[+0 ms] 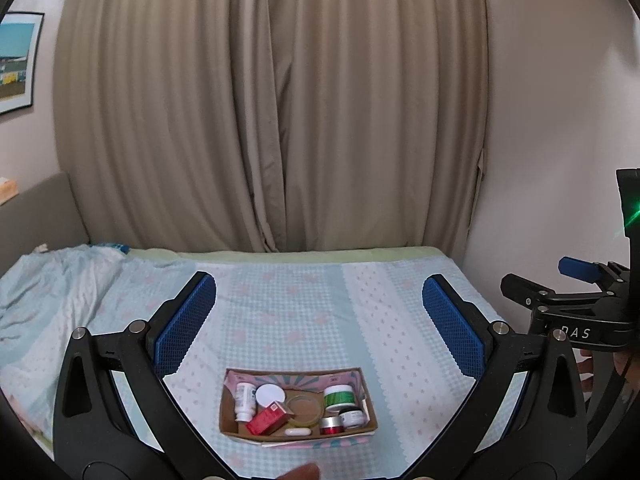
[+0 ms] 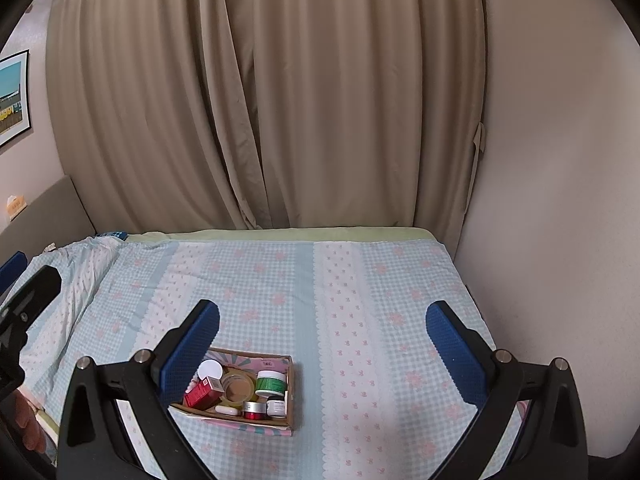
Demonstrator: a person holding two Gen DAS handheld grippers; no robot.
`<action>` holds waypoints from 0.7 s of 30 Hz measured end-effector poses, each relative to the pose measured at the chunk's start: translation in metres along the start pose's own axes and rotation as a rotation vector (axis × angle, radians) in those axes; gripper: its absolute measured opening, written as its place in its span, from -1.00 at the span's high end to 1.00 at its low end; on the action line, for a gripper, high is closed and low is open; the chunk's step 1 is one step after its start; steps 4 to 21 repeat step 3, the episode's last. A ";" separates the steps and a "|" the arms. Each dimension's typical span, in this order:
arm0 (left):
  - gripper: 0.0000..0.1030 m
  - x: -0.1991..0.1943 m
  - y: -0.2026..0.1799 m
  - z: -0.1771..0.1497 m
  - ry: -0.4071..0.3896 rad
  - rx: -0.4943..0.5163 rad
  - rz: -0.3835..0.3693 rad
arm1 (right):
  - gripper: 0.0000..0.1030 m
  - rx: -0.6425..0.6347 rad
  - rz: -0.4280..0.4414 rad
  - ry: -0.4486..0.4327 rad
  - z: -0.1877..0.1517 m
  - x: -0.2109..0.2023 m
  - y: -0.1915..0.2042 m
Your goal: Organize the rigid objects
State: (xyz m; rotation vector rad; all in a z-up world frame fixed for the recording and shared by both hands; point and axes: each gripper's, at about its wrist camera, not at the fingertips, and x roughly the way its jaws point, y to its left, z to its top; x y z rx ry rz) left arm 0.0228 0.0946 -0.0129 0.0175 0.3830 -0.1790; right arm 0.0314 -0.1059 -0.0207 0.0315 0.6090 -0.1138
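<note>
A shallow cardboard box [image 1: 230, 400] [image 2: 294, 392] lies on the bed. In it are a white bottle [image 1: 245, 396], a red carton [image 1: 267, 419] [image 2: 202, 394], a green jar [image 1: 339, 396] [image 2: 271, 383], a roll of clear tape [image 1: 305, 409] [image 2: 239, 388], a small red jar [image 1: 331, 425] [image 2: 255, 410], a white-and-black jar [image 1: 353, 417] [image 2: 277, 406] and a white lid [image 1: 269, 394] [image 2: 210, 369]. My left gripper [image 1: 319, 304] is open and empty, held above the box. My right gripper [image 2: 323, 332] is open and empty, above and right of the box; it also shows in the left wrist view [image 1: 576, 304].
The bed has a light blue checked sheet [image 2: 360, 300] with pink flowers, rumpled at the left [image 1: 48, 288]. Beige curtains [image 1: 272, 112] hang behind it. A wall [image 2: 552, 200] bounds the right side. A grey headboard [image 1: 36, 216] and a framed picture [image 1: 16, 60] are at left.
</note>
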 end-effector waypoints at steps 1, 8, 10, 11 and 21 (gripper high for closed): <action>-1.00 0.001 -0.001 -0.001 -0.004 0.004 0.004 | -1.00 0.001 0.000 0.002 0.000 0.001 0.000; -1.00 0.002 -0.002 -0.002 -0.001 0.009 0.005 | -1.00 0.002 -0.001 0.007 0.000 0.002 0.001; -1.00 0.002 -0.002 -0.002 -0.001 0.009 0.005 | -1.00 0.002 -0.001 0.007 0.000 0.002 0.001; -1.00 0.002 -0.002 -0.002 -0.001 0.009 0.005 | -1.00 0.002 -0.001 0.007 0.000 0.002 0.001; -1.00 0.002 -0.002 -0.002 -0.001 0.009 0.005 | -1.00 0.002 -0.001 0.007 0.000 0.002 0.001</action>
